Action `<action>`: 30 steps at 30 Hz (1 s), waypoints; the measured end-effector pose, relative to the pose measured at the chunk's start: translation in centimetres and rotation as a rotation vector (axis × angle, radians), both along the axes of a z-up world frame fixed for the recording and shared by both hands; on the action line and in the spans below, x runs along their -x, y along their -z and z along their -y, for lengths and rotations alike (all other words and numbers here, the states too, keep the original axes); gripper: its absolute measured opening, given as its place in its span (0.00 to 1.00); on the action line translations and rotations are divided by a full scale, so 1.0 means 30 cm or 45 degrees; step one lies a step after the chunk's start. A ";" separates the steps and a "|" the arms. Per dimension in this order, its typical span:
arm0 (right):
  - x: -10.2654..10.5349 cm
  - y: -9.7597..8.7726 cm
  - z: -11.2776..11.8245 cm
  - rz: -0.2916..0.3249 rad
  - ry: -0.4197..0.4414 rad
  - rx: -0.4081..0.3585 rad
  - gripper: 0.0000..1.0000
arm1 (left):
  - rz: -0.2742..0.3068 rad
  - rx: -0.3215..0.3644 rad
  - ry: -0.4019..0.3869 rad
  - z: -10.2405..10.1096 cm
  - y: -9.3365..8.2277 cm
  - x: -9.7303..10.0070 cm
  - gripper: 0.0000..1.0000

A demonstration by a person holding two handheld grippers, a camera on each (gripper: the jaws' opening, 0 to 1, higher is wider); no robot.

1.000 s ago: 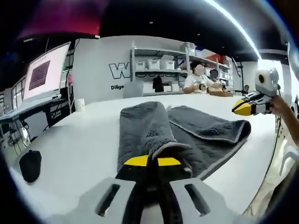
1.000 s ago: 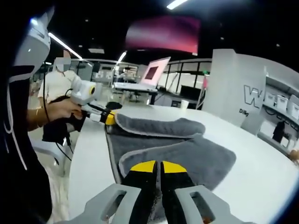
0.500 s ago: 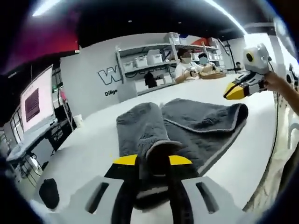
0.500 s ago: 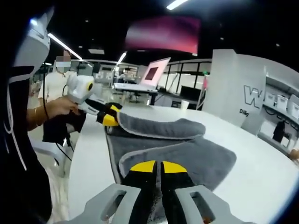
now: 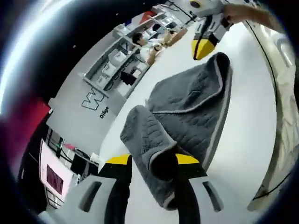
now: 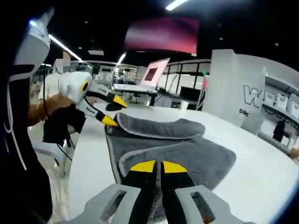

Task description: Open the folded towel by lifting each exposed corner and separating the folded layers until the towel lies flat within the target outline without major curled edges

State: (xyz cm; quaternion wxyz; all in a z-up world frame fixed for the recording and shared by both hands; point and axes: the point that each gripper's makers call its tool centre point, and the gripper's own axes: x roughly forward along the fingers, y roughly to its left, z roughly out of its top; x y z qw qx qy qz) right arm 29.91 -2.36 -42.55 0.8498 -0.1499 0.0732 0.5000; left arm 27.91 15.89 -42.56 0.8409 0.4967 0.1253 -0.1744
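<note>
Left gripper view showed the left hand-held gripper [image 5: 152, 163] with its yellow-tipped jaws standing apart on either side of a rolled fold of the grey towel [image 5: 187, 107]; whether they still pinched the cloth or merely straddled it I could not tell, since the fold bulged up between them. In the right gripper view that same hand-held gripper appeared at the towel's far corner with its jaws visibly spread. The right hand-held gripper [image 6: 158, 169] had its jaws nearly together over the towel's near edge, and seemed to have the hem nipped, though the contact itself was hidden under the tips. Outward from the jaws, the towel lay on the white worktop [image 6: 88, 154], one long flap doubled over the layer below and a corner standing curled near the right hand-held gripper's tips. By my judgement the task was only partly done: the layers had begun to separate, but the overlapping flap had yet to be laid out and the edges smoothed. No target outline could be made out on the worktop, and the towel's underside and nearest edge were cut off behind the jaws.
</note>
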 end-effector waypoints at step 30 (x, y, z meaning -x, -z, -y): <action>0.033 0.010 -0.033 0.006 -0.032 0.011 0.00 | -0.237 -0.474 0.184 0.004 0.112 -0.012 0.10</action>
